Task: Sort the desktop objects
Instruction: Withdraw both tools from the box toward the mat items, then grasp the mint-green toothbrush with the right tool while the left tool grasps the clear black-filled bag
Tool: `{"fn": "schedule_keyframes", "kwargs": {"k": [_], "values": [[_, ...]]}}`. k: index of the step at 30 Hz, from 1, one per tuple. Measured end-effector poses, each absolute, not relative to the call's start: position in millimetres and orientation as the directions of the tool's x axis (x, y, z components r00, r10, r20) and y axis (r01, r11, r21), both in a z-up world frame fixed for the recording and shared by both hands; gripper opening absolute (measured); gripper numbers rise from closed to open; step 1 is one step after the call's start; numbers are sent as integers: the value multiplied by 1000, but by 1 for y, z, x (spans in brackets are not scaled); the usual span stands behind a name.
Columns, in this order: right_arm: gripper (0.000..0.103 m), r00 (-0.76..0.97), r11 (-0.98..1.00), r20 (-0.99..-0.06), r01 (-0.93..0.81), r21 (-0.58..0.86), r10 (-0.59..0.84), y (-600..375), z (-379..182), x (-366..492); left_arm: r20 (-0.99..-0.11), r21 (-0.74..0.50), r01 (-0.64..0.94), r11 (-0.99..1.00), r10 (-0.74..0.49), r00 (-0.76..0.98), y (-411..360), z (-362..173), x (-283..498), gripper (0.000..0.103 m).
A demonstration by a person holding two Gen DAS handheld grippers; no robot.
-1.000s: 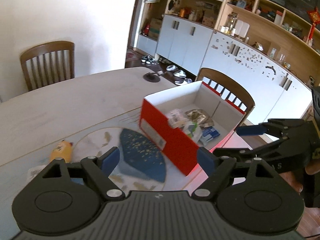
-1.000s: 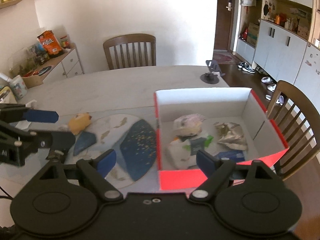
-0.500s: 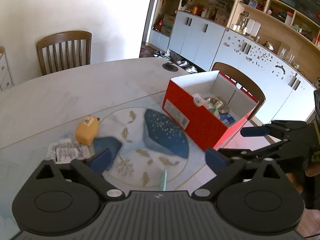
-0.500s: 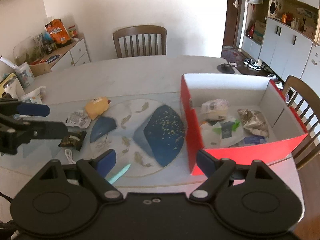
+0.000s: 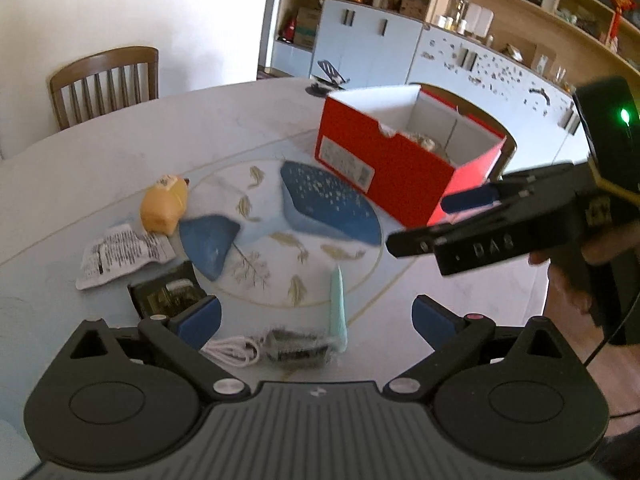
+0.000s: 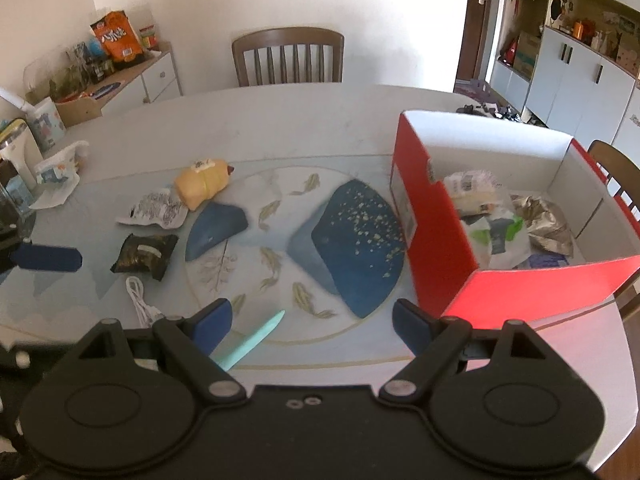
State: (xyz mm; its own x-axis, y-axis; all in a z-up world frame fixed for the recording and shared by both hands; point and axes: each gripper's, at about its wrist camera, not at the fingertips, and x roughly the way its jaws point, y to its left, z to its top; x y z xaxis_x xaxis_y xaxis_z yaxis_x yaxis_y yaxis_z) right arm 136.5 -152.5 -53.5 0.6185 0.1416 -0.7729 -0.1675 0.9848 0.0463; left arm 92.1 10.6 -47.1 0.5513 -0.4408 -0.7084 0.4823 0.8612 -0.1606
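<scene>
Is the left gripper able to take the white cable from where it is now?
Probably yes. The left gripper is open and empty, and the cable lies bare on the table just before it, toward its left finger. Nothing covers it; the green pen lies beside.

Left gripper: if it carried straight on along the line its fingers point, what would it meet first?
Probably the blurred dark item beside the coiled white cable and the mint-green pen on the table, which lie between the open left gripper fingers. Depth is unclear.
</scene>
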Motion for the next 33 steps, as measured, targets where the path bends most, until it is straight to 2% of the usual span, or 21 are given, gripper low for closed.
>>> {"fn": "schedule_keyframes", "kwargs": {"k": [21,33], "values": [[83,555,990,-827,-138,14,90,-115,-101,159,-698,-157,503,850,-455,552,13,-95,92,102],[66,503,992,-861,-129,10,74,-105,-122,167,-687,-174,513,840,-477,548,11,-102,99,101]]}}
